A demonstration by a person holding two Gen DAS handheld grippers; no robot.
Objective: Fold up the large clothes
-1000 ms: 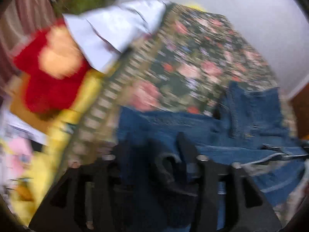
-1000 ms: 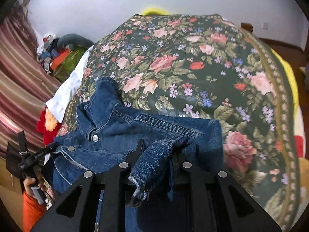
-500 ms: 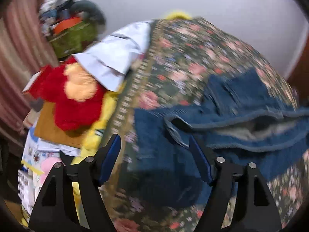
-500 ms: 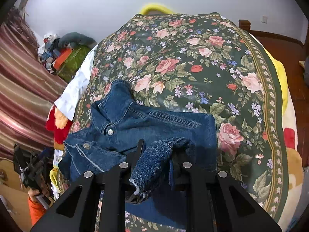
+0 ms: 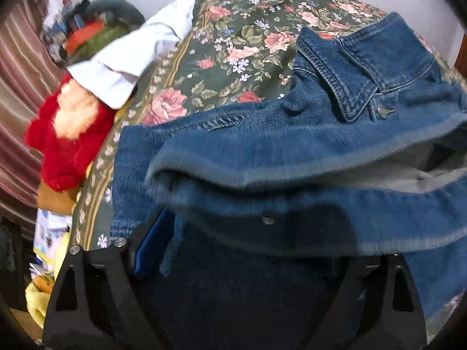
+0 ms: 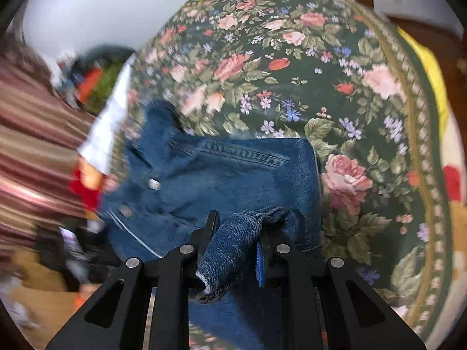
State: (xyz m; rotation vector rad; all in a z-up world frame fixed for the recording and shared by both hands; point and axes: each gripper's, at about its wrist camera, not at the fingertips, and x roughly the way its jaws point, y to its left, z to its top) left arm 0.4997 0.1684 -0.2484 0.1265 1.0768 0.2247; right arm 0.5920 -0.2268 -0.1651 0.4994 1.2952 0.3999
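floral bedspread (image 6: 292,58), denim jacket (image 6: 233,175), right gripper (image 6: 236,233) clamped

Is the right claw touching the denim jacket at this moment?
Touching. The right wrist view shows the right claw clamped on a bunched fold of the denim jacket, the fabric pinched between its fingers.

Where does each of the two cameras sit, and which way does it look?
Left wrist: sits on the left gripper, looks down over the denim jacket on the flowered bedspread; its jaws have just been opening and stand wide, denim lying between them.
Right wrist: sits on the right gripper, looks down the bed; its jaws pinch a jacket fold.
Both show the jacket, bedspread, white cloth and red plush toy.
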